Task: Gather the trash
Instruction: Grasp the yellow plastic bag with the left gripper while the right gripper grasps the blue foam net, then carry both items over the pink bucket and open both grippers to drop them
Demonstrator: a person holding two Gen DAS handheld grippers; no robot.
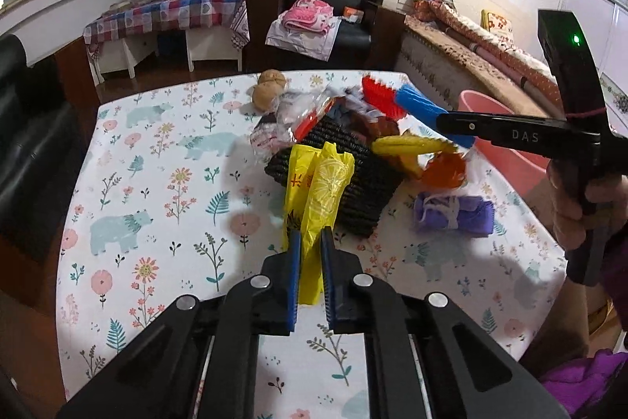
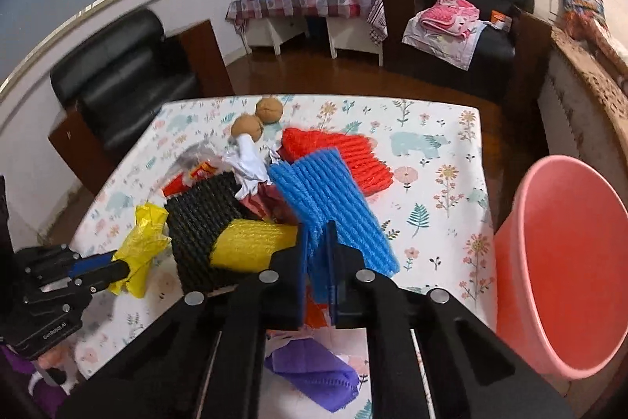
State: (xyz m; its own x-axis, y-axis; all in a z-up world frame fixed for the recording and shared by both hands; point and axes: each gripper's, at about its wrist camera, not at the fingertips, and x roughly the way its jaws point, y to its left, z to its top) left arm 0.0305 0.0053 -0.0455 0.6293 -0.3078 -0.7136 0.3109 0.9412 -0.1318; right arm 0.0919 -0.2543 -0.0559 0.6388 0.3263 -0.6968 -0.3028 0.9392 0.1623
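Note:
A pile of trash lies on the floral tablecloth: black foam net, red net, yellow net, wrappers. My left gripper is shut on a yellow plastic bag, also seen in the right wrist view. My right gripper is shut on a blue foam net and holds it above the pile; the net also shows in the left wrist view. A pink bucket stands off the table's right edge.
Two walnuts sit at the table's far side. A purple folded cloth lies near the front; it also shows in the left wrist view. An orange wrapper lies by the pile. Black armchairs and a bed surround the table.

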